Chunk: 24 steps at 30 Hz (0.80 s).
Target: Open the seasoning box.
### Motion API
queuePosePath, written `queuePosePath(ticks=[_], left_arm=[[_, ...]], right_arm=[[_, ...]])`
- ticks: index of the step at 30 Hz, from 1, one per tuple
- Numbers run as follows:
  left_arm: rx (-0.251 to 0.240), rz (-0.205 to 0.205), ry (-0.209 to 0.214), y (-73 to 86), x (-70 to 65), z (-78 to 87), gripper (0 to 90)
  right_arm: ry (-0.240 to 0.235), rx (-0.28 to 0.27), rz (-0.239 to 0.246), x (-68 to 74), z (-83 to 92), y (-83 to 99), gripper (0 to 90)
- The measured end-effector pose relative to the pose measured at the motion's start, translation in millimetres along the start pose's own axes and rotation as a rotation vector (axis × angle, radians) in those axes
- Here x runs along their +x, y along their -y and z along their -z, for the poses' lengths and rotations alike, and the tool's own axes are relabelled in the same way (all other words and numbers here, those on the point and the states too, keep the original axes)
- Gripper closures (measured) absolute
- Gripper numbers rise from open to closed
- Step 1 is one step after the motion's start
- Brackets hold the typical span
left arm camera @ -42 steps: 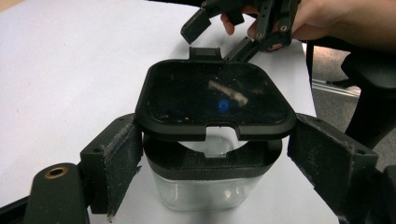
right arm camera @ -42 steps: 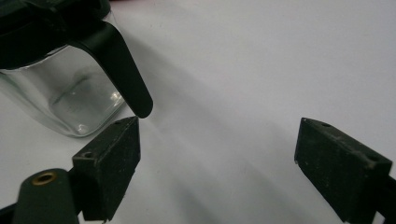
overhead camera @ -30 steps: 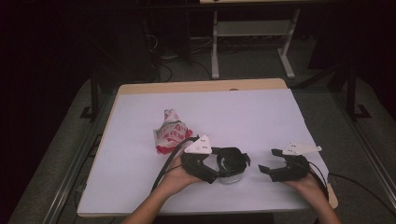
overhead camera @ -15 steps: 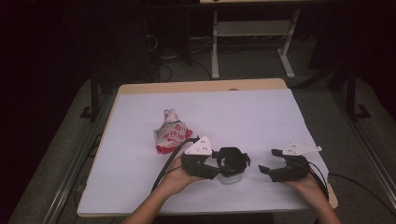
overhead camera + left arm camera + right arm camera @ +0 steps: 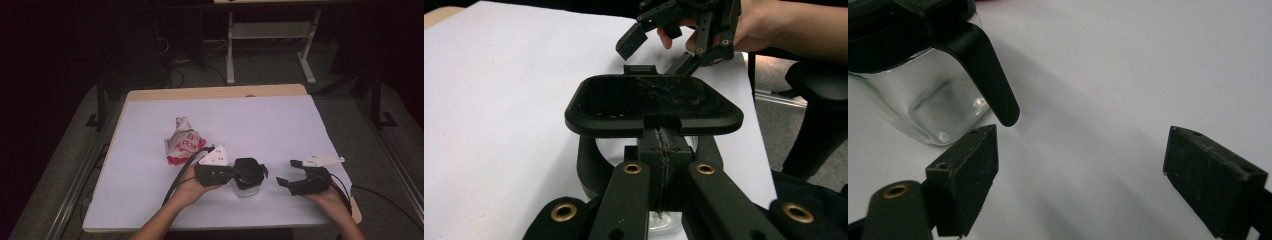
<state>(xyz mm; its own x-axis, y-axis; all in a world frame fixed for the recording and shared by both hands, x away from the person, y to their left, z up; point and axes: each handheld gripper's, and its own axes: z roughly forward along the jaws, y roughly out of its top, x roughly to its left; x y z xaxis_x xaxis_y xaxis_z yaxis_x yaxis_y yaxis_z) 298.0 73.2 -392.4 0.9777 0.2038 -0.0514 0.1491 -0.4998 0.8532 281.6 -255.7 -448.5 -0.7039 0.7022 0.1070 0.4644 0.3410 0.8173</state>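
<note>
jar: clear glass jar [image 5: 247, 189] with a black clip-on lid [image 5: 248, 170], upright on the white-covered table [image 5: 260, 125], close to the near edge, a little right of the middle.
lid: seated flat on the jar. One side latch [image 5: 990, 85] hangs loose, swung off the glass. The other latches look flipped out too, judging from the left gripper view.
left gripper: [image 5: 239, 174] level, nose against the lid's left side. Jaws have just been closing and are now pressed together right under the lid's rim [image 5: 654, 102]. Pads [image 5: 651, 152] meet on a thin seam. Can't tell whether a latch tab is pinched in that seam or nothing is.
right gripper: [image 5: 287, 172] just right of the jar, not touching it. Pads [image 5: 968, 170] spread wide, only bare table between them. The nearer pad sits just below the loose latch tip, with a gap.
hands: left hand [image 5: 192, 185] and right hand [image 5: 332, 197] both low at the near edge.
packet: crumpled red-and-white packet [image 5: 181, 142] left of the middle, well apart from the jar, untouched.
progress: early. Looks like lid removal. Latches apparently released and a grip just set at the lid edge.
left to do: lid not lifted. Right gripper has nothing to steady yet, and it probably needs to hold the glass before any pull.
risk: a pull with the jar unbraced could tip or drag it.
</note>
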Motion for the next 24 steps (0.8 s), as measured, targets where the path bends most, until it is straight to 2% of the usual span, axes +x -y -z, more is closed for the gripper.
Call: queuePosePath(ticks=[5,7,14,17,24], left_arm=[[0.009,0.016,0.025,-3.4,1.9,1.3,89.7],[0.014,0.006,0.029,-6.4,3.0,1.9,89.8],[0.024,0.011,0.038,-15.2,4.5,1.8,89.8],[0.033,-0.012,0.037,-22.2,5.5,1.3,89.8],[0.034,-0.004,0.052,-35.8,7.3,-1.9,89.7]], right_arm=[[0.000,0.003,-0.003,-0.4,-0.1,0.6,14.1],[-0.001,0.002,-0.002,-0.4,-0.3,0.5,14.0],[-0.002,0.000,-0.003,-0.3,-0.1,0.5,14.0],[-0.003,-0.003,-0.001,-0.7,0.3,0.7,14.0],[-0.005,-0.012,0.000,-0.6,0.6,0.7,14.0]])
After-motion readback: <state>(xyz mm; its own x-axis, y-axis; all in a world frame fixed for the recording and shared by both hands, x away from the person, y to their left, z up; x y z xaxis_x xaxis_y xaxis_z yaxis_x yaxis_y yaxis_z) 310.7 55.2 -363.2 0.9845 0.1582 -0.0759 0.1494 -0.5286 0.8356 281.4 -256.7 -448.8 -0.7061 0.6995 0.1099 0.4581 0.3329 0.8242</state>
